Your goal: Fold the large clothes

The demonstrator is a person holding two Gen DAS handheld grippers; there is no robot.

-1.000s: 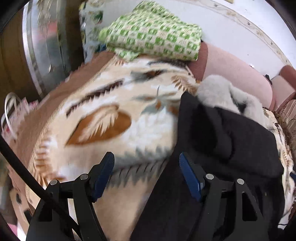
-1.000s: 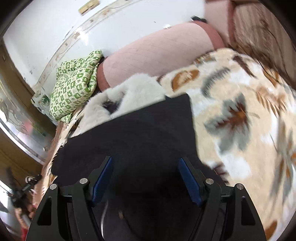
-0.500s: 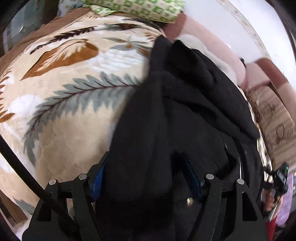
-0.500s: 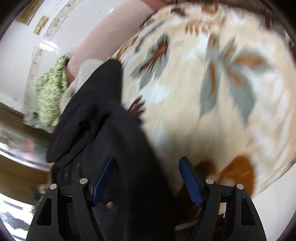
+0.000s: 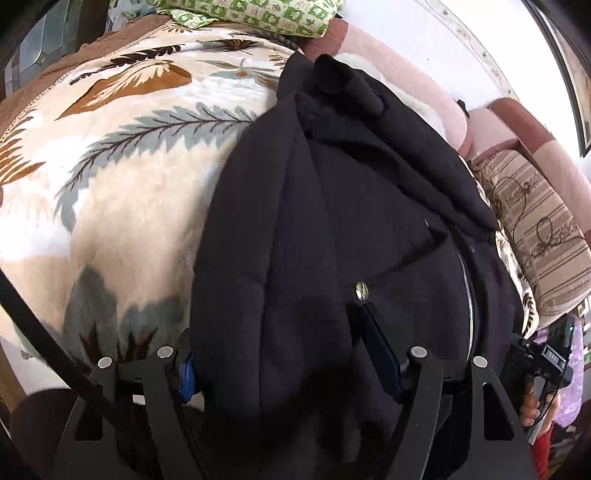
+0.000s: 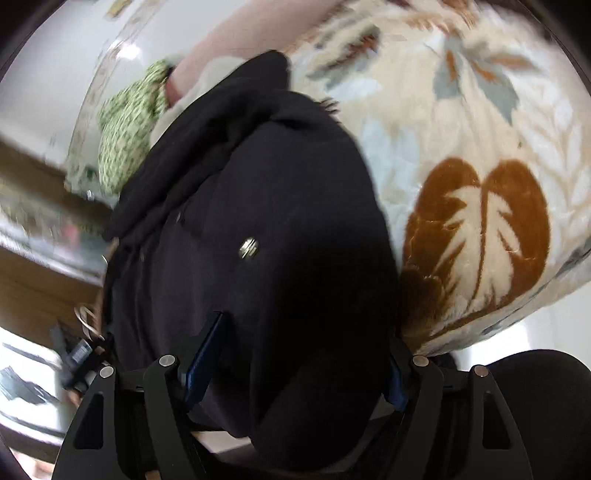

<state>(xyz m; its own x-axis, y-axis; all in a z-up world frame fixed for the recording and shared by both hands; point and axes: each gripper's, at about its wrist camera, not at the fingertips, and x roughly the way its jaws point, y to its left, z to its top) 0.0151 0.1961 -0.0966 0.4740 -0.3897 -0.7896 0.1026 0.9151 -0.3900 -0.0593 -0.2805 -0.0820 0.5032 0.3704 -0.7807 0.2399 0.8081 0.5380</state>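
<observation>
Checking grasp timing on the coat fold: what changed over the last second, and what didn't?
Both grippers dropped from hovering above the black coat to its near edge. Thick folds now sit between the fingers of the left gripper and right gripper, which were bare before; jaws look wide, closure unclear. The coat reads more bunched. The leaf-print blanket and green checked cloth stayed put.
</observation>
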